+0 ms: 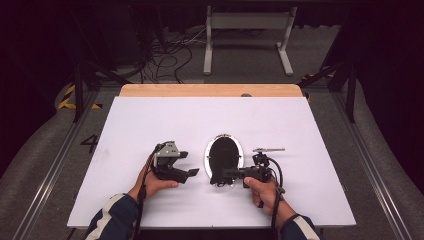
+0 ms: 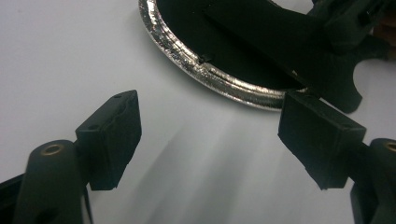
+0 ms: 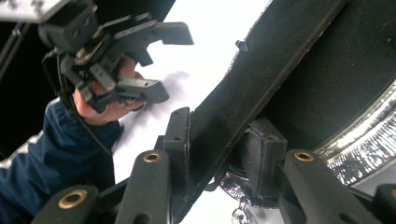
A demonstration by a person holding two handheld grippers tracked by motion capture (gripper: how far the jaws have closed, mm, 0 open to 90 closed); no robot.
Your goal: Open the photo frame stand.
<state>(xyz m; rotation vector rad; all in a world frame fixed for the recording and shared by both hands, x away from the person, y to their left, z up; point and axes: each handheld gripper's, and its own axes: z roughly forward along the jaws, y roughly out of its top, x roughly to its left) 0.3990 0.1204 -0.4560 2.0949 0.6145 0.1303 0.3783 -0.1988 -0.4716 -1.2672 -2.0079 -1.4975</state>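
I see an oval frame (image 1: 223, 159) with a bright, ridged metallic rim around matt black backing. Its stand strap (image 3: 261, 79) looks like rough black felt. The table (image 1: 150, 120) is smooth matt white, edged with wood.

On the table (image 1: 300, 125), the oval frame (image 1: 223, 159) lies between the left tool (image 1: 192, 163) and right tool (image 1: 226, 173).
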